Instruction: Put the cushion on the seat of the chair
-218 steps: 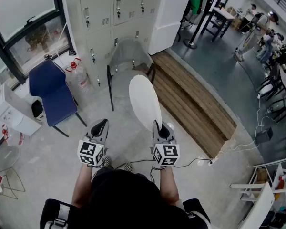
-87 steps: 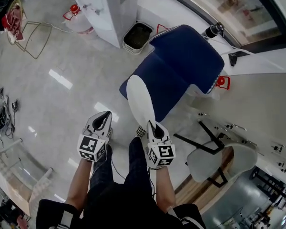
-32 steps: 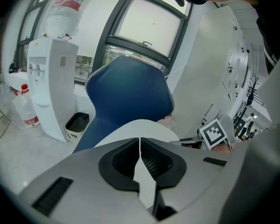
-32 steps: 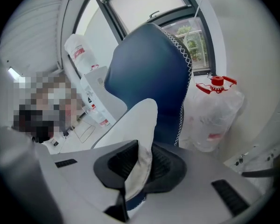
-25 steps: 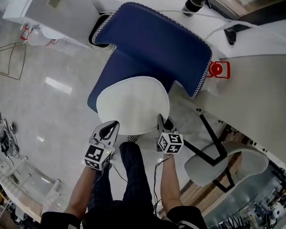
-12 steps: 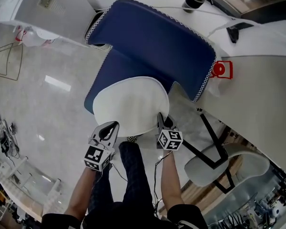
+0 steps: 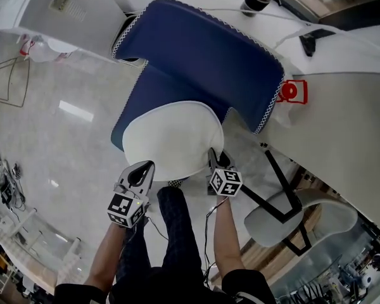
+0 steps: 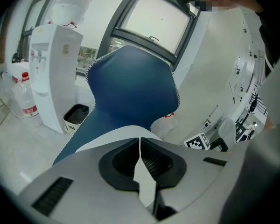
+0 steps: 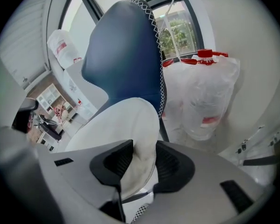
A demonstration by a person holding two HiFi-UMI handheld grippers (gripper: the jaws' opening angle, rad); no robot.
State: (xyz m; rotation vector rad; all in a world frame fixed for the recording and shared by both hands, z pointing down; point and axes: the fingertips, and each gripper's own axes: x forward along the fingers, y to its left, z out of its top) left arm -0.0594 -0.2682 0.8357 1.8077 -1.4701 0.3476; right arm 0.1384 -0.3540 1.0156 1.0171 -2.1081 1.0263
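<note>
A round white cushion point(image 7: 171, 138) lies flat on the seat of the dark blue chair point(image 7: 202, 49) and covers most of it. My right gripper point(image 7: 213, 154) is at the cushion's near right rim. Its jaws are opening, and the thick rim point(image 9: 141, 160) sits loosely between them in the right gripper view. My left gripper point(image 7: 142, 166) hovers by the near left rim, shut with nothing in it. In the left gripper view the cushion point(image 8: 116, 135) shows just past the closed tips point(image 8: 140, 141), with the chair's back point(image 8: 130, 87) upright behind it.
A white water dispenser point(image 7: 63, 11) and a small bin point(image 8: 76, 117) stand left of the chair. A large red-capped water bottle point(image 9: 207, 97) sits close on its right. A grey chair point(image 7: 297, 217) stands to my right, and the person's legs point(image 7: 177, 233) are right in front of the seat.
The cushion has settled a little lower onto the seat, with the right gripper following it down. The left gripper has barely moved.
</note>
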